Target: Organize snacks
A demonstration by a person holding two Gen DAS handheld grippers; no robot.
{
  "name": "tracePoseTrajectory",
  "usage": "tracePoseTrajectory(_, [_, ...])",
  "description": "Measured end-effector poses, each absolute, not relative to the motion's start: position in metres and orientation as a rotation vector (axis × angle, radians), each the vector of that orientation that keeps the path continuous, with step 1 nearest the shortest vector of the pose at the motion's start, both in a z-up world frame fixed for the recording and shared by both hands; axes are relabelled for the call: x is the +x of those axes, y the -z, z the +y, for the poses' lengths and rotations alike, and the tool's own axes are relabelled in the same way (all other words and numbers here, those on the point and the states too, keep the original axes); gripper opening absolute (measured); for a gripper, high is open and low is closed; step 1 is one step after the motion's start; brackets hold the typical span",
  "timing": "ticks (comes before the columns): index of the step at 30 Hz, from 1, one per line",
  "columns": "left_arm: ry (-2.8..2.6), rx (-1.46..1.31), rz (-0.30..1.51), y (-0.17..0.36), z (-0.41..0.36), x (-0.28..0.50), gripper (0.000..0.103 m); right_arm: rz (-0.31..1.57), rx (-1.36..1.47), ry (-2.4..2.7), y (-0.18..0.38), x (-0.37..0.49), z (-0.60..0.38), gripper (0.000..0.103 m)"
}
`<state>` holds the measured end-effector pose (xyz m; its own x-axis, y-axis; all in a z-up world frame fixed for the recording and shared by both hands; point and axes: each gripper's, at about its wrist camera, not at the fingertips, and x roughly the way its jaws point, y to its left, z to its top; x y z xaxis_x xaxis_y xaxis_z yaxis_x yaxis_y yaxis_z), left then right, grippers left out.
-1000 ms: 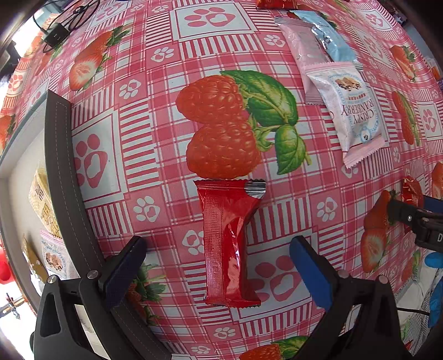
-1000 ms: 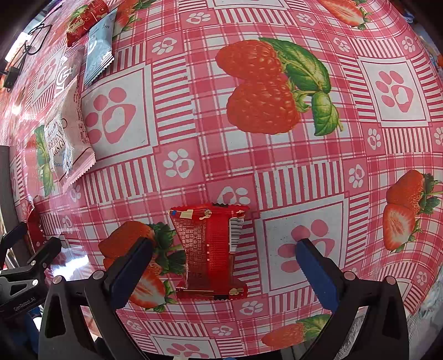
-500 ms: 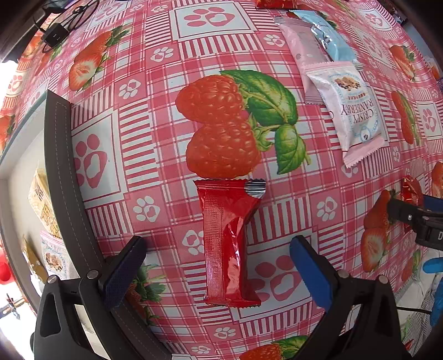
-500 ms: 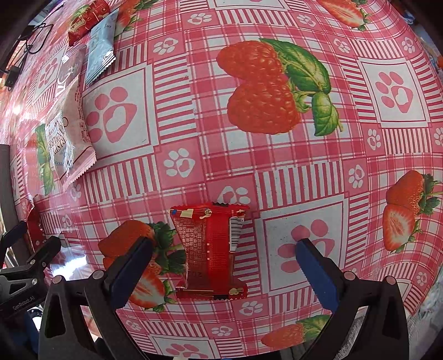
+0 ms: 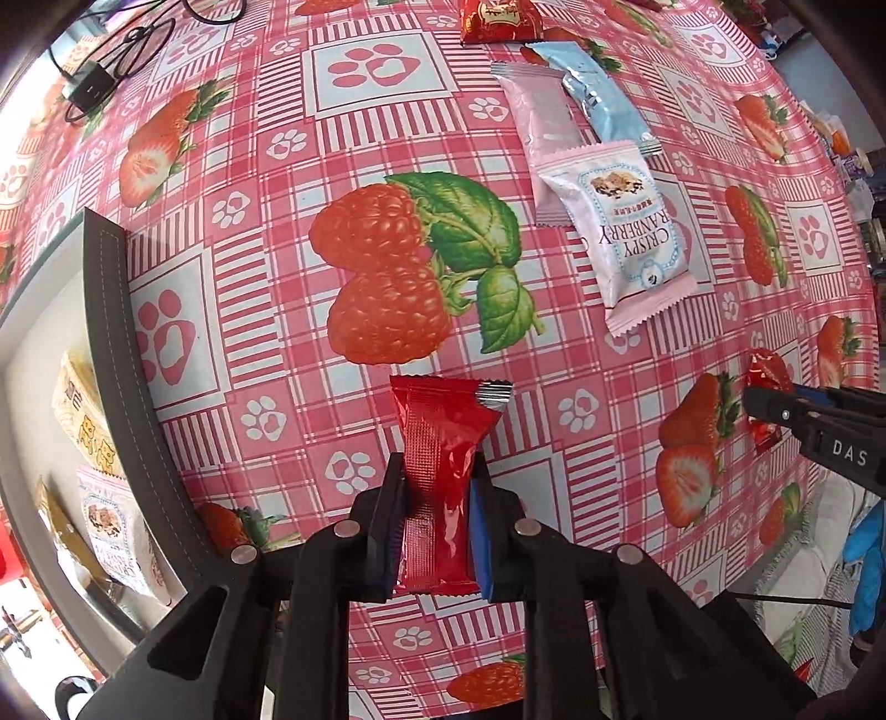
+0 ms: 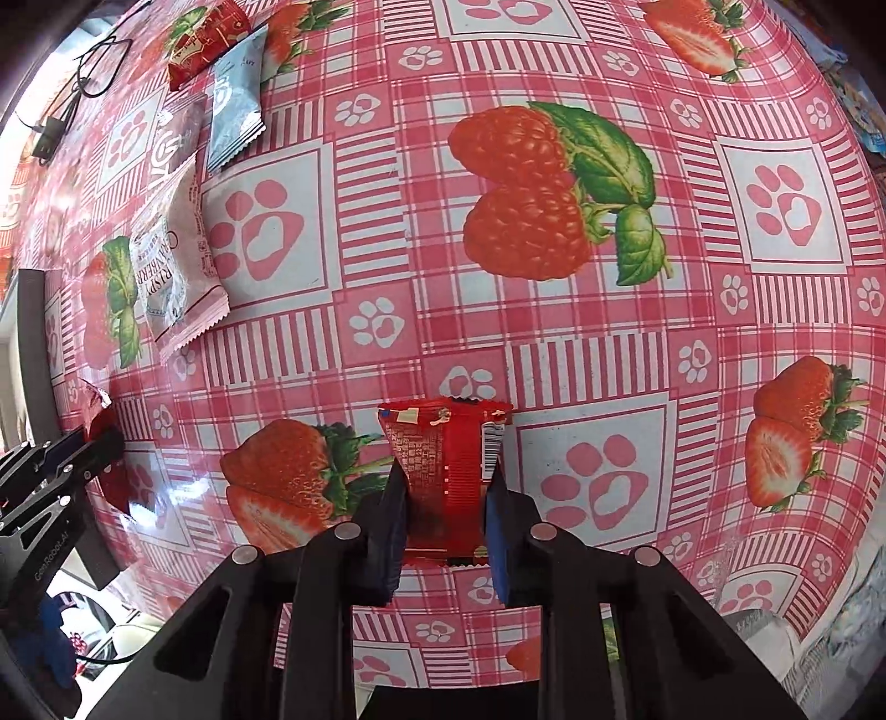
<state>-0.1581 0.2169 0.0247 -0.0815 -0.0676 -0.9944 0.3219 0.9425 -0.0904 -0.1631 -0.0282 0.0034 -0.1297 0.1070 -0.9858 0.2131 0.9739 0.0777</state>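
Observation:
My left gripper [image 5: 437, 487] is shut on a plain red snack packet [image 5: 440, 443], pinching its sides. My right gripper [image 6: 446, 493] is shut on a red packet with a printed back and barcode [image 6: 443, 459]. Each gripper shows in the other's view: the right one [image 5: 775, 410] at the right edge with its red packet, the left one [image 6: 83, 448] at the left edge. A white cranberry packet [image 5: 631, 232], a pink packet [image 5: 540, 116], a light-blue packet [image 5: 603, 105] and a red bag [image 5: 498, 19] lie at the far right of the strawberry tablecloth.
A dark-rimmed tray [image 5: 111, 332] at the left holds several snack packets [image 5: 88, 426]. A black cable and adapter [image 5: 88, 88] lie at the far left corner. The same loose packets [image 6: 171, 277] lie far left in the right wrist view.
Both grippers have gone from wide open to shut, each pinching the red packet that lay between its fingers.

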Motion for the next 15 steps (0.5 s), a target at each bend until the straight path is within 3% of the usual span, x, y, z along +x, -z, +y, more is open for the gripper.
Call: tracePoseTrajectory(15, [0.213,0.023,1.462,-0.082,0.278,-0.137,0.022,1.623,0.176,-0.158,-0.055,-0.108,0.077,0.025])
